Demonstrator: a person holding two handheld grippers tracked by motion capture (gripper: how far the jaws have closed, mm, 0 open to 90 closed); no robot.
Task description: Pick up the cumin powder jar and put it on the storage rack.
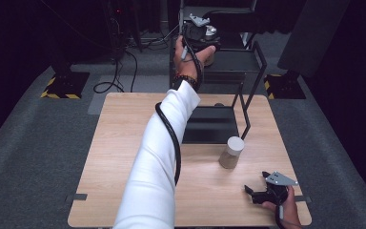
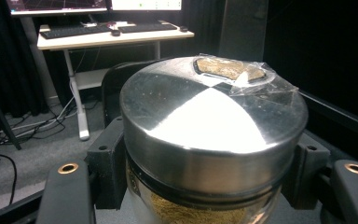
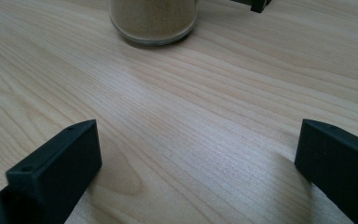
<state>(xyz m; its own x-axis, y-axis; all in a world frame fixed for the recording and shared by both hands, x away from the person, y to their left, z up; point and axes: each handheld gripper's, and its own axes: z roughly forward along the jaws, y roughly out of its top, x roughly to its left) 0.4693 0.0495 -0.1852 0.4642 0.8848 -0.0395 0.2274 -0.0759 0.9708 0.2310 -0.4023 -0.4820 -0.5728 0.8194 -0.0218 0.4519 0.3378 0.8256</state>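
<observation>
The left tongs point(image 1: 201, 33) pinch a steel-lidded jar point(image 2: 213, 140) beyond the counter's point(image 1: 124, 157) far edge. The right tongs point(image 1: 257, 187), spread and empty, rest near a second jar point(image 1: 231, 152) on the counter.

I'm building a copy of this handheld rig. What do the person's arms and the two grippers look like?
The left arm wears a white long sleeve and a dark beaded bracelet. The left gripper trails a ribbed black cable. The right gripper is black with blocky jaws and a grey three-cornered plate on top.
</observation>
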